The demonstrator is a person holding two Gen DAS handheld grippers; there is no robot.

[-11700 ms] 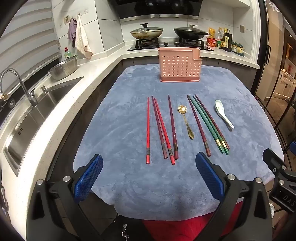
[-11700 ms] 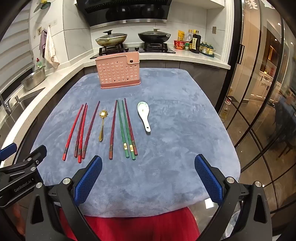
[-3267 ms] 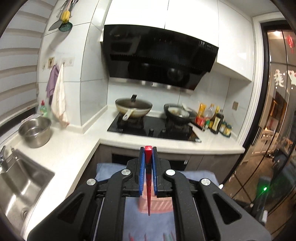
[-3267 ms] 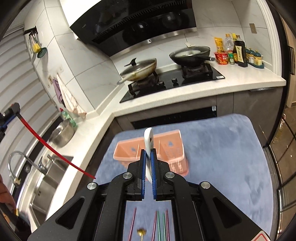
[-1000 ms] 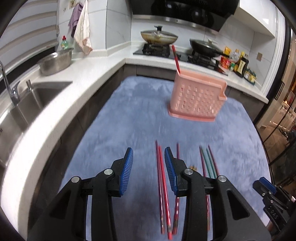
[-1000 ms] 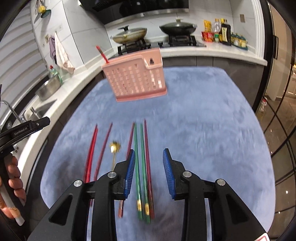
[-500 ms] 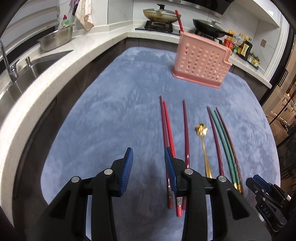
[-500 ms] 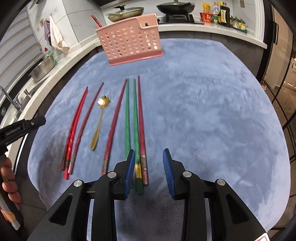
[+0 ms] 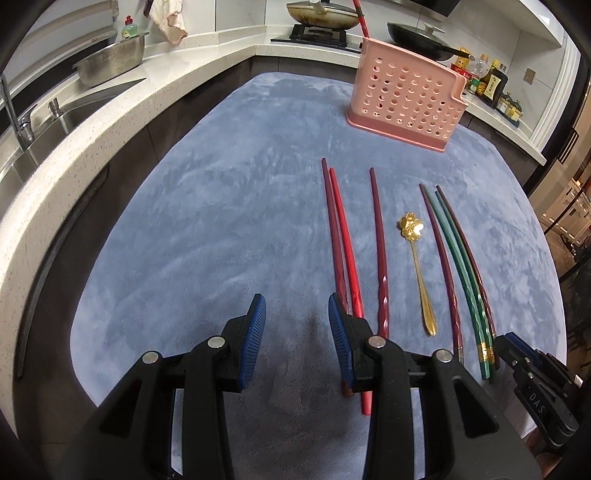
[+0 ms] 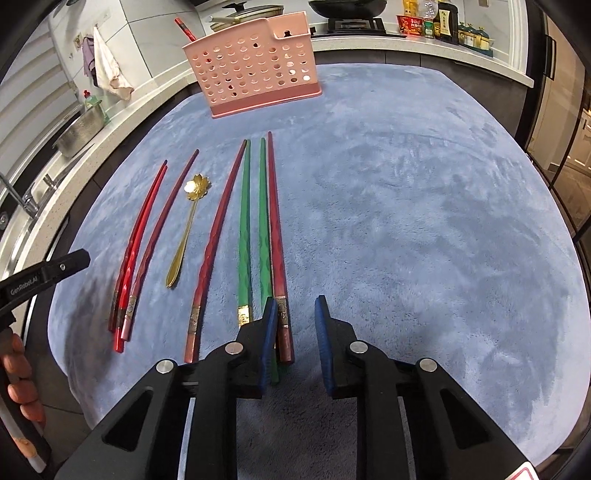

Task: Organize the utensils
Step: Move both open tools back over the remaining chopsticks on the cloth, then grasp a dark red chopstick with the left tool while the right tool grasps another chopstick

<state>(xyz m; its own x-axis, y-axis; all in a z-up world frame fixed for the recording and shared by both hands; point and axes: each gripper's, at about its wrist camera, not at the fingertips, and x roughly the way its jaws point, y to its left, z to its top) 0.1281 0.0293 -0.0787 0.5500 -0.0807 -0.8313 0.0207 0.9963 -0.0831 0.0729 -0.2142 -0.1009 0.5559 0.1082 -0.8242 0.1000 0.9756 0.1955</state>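
- Lying side by side on the blue cloth, the chopsticks form two groups: three red and maroon ones on the left, then a maroon stick, two green chopsticks and another maroon chopstick on the right.
- Gold bands mark the handle ends of several sticks, and some shafts show a twisted pattern.
- A gold spoon with a flower-shaped bowl rests between the two groups.
- A pink perforated holder stands upright at the far end of the cloth, with one red chopstick leaning out of its top.
- The left gripper hangs low over the cloth with its jaws partly apart and nothing between them; its right finger sits just over the handle ends of the red pair.
- The right gripper has just been narrowing its jaws; the maroon chopstick's handle end lies between them beside the left pad, not pressed.
- White counters, a steel sink, a colander, a stove with two pans and sauce bottles surround the table.
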